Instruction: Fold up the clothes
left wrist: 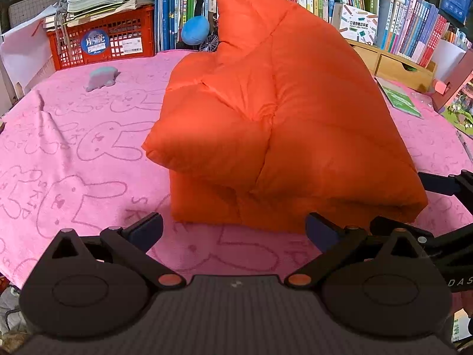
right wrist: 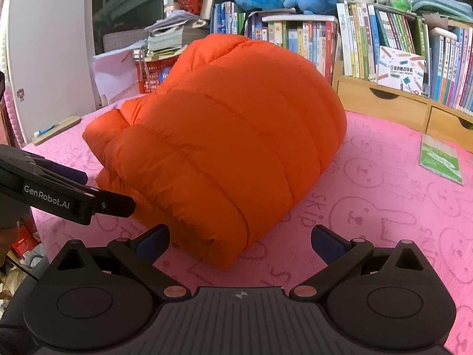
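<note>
The left gripper [left wrist: 233,230] sits low and level over the pink towel [left wrist: 74,153], pointing toward 12 o'clock at the jacket [left wrist: 266,124]. Its jaws stand wide apart and hold nothing; both blue pads [left wrist: 146,230] hang just short of the jacket's near edge, not touching it. At 3 o'clock in the left wrist view, the dark fingers of the other gripper reach in beside the jacket's right corner.

The right gripper [right wrist: 241,241] is likewise low and level, aimed toward 12 o'clock. Its jaws are also spread wide and empty, with the jacket's nearest folded corner lying between the two pads [right wrist: 153,241], just ahead of them; whether the left pad touches the fabric cannot be told. At 9 o'clock in the right wrist view, the left gripper comes in with its tip right at the jacket's edge.

The orange quilted jacket lies folded into a thick bundle in the middle of the towel, its far part mounded high. Behind it, at 12 o'clock, stands a bookshelf [right wrist: 369,44]; a red crate [left wrist: 103,38] sits at 10 o'clock in the left wrist view, and a green booklet [right wrist: 440,161] lies on the towel at 3 o'clock in the right wrist view.
</note>
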Motion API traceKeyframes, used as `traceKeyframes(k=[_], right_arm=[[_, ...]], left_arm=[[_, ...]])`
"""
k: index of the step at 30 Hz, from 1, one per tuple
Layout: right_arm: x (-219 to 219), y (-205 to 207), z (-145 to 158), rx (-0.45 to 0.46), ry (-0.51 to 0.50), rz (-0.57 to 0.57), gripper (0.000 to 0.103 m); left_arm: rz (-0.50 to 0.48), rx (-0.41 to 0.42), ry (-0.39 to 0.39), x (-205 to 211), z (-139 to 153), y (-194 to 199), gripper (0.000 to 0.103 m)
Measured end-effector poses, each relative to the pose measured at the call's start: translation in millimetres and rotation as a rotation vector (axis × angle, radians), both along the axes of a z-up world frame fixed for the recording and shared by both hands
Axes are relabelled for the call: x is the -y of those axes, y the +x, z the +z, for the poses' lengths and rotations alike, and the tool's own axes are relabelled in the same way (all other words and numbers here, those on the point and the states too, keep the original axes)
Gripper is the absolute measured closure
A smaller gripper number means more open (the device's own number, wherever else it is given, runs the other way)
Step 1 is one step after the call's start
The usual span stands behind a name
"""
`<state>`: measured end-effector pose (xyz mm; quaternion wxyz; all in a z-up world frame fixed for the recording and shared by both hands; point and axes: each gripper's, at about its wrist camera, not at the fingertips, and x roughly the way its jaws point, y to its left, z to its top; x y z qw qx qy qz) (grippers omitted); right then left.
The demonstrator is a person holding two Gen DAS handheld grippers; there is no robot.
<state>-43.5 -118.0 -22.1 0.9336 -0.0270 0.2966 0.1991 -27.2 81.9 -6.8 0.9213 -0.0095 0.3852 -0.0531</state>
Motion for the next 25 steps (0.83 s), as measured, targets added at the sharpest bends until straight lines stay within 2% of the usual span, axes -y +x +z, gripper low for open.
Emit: traceKeyframes(k=[14,25], right_arm=[[-1.1,0.8,-0.9,-0.009,0.004,-0.005,0.000],[-4.9,0.9,-0.7,-0.009,0.009,0.003,0.000]], left_arm=[[-0.006,-0.047,-0.009,0.2,-5.5,3.5,0.000],[0.006,-0.026,-0.002,0.2,-5.8,2.7,0.000]])
